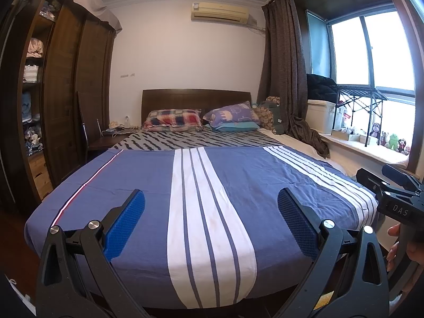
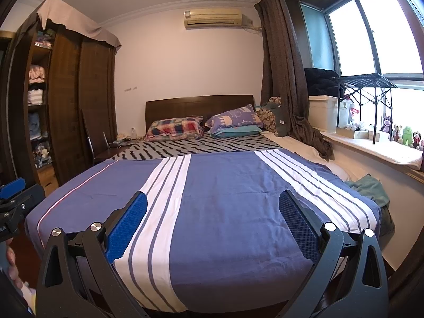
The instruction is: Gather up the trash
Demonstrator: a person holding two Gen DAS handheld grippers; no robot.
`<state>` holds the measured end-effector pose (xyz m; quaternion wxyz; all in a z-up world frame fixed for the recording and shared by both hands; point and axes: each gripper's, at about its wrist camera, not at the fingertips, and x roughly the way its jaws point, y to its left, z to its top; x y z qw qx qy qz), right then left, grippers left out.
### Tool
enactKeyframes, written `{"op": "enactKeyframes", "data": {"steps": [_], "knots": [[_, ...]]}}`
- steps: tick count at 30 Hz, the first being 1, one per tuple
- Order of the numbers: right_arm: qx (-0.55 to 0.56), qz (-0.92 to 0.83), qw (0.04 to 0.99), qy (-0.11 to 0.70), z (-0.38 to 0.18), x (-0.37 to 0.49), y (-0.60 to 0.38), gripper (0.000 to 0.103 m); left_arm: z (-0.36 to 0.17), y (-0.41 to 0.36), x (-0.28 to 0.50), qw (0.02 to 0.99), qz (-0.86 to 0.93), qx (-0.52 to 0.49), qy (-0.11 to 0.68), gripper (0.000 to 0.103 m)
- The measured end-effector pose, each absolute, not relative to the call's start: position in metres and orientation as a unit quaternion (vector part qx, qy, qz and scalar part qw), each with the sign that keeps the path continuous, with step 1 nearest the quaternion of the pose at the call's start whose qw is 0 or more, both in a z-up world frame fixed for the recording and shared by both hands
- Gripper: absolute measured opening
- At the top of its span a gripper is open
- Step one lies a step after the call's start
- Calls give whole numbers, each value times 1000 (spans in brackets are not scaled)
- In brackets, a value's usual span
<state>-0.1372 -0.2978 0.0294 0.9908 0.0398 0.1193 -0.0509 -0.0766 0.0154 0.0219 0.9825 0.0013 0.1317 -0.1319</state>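
Nearest the cameras, both grippers hang at the foot of the bed, side by side and apart from each other. The left gripper has its fingers spread wide, the blue pads facing each other across an empty gap; they hold nothing and touch nothing. The right gripper is the same: fingers spread wide, blue pads bare, nothing between them. In the left view a hand grips the handle of the other tool at the right edge.

Below the fingers lies a blue blanket with white stripes, spread flat over the near half of the bed. I cannot tell of any trash on it; no loose scrap shows in either view. A green cloth lies bunched at the blanket's right edge, beside the windowsill.

Farther on, a black-and-white patterned sheet runs up to a plaid pillow and a purple pillow set against the dark headboard. A wooden wardrobe stands at the left, a brown curtain at the right, and small stuffed toys sit on the windowsill. An air conditioner hangs on the far wall.
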Motion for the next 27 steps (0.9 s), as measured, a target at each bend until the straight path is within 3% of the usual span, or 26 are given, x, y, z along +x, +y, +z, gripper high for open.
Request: {"op": "enactKeyframes", "data": {"steps": [27], "knots": [[42, -52, 990, 122, 25, -138, -296, 100, 23, 13, -77, 984, -120, 1, 135, 95]]}}
